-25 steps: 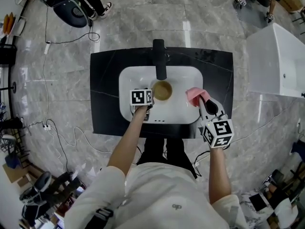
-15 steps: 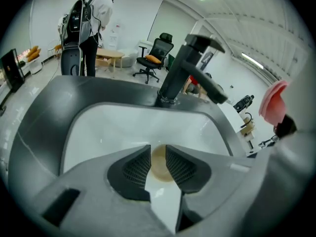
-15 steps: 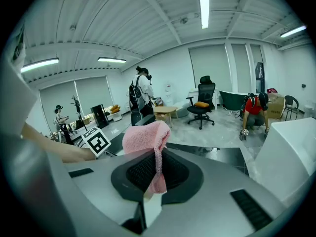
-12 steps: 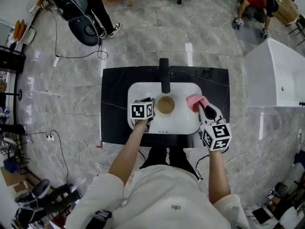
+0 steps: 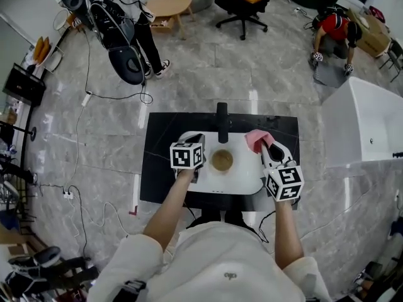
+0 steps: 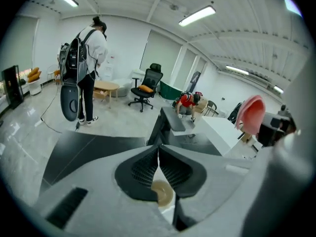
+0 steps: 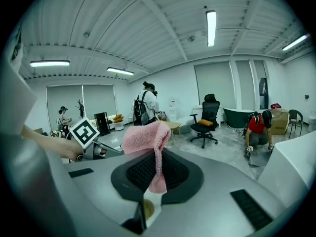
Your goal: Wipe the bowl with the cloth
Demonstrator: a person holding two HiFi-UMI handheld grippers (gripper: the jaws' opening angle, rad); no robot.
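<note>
Right gripper view: the right gripper [image 7: 157, 169] pinches a nubbly pink cloth [image 7: 145, 137]. The left gripper [image 6: 158, 167] has just been closing, its jaws nearly together on nothing. A round tan bowl [image 5: 221, 160] sits in the smooth white sink [image 5: 249, 178], set in a glossy black counter [image 5: 157, 168] on a grey marble floor [image 5: 189, 74].

Knitted cloth [image 7: 145, 137], glossy white sink [image 5: 243, 176], polished floor [image 5: 189, 74]

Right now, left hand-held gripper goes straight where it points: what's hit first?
Probably the black faucet, just beyond the shut tips of the left hand-held gripper. Depth is unclear; it could miss and land on the black countertop.
</note>
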